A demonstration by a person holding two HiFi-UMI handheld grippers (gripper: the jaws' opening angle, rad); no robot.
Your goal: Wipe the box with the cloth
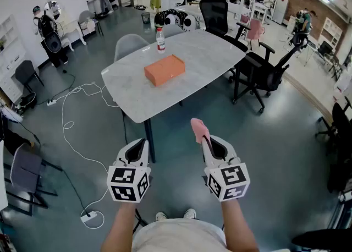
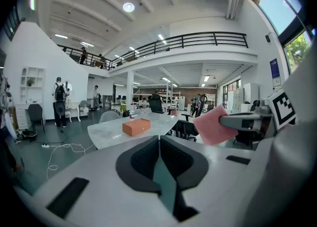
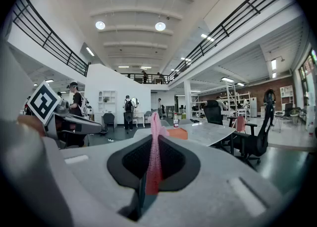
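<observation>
An orange box [image 1: 164, 69] lies on the white marble table [image 1: 214, 58], well ahead of both grippers. It also shows far off as the orange box [image 2: 136, 126] and, partly hidden behind the cloth, the orange box [image 3: 178, 133]. My right gripper [image 1: 203, 137] is shut on a pink cloth [image 1: 199, 129], which sticks up between its jaws as the pink cloth [image 3: 154, 151] and shows at the right as the pink cloth [image 2: 214, 125]. My left gripper [image 1: 144, 145] is shut with nothing in it. Both are held over the floor, short of the table.
A plastic bottle [image 1: 160, 39] stands on the table behind the box. Black office chairs [image 1: 263, 72] stand to the table's right, a grey chair [image 1: 130, 45] at its far left. White cables [image 1: 74, 113] trail over the floor on the left. People stand far back.
</observation>
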